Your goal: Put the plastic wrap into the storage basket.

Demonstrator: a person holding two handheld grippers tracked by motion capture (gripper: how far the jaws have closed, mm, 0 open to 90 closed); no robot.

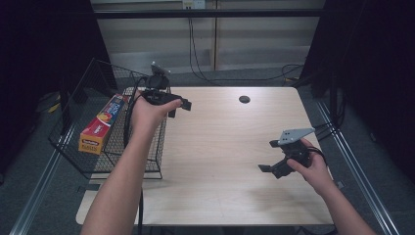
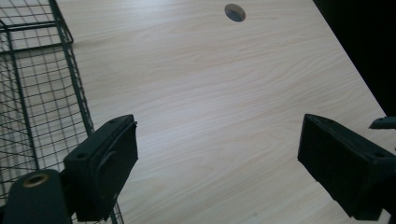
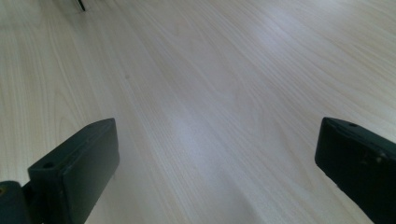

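Observation:
A black wire basket [image 1: 78,105] stands at the table's left edge, and a long orange and blue box of kitchen wrap [image 1: 101,125] lies in it. My left gripper [image 1: 178,105] hangs above the basket's right rim, pointing right over the table, jaws open and empty. In the left gripper view its jaws [image 2: 217,135] stand wide over bare wood, with the basket's mesh [image 2: 42,93] at the left. My right gripper [image 1: 268,156] is low over the table's right part, open, with nothing between its jaws [image 3: 217,140].
The light wooden table [image 1: 225,147] has a round cable hole [image 1: 244,99] near its far edge, also seen in the left gripper view [image 2: 235,12]. Dark curtains stand on both sides. Cables hang from the wall behind.

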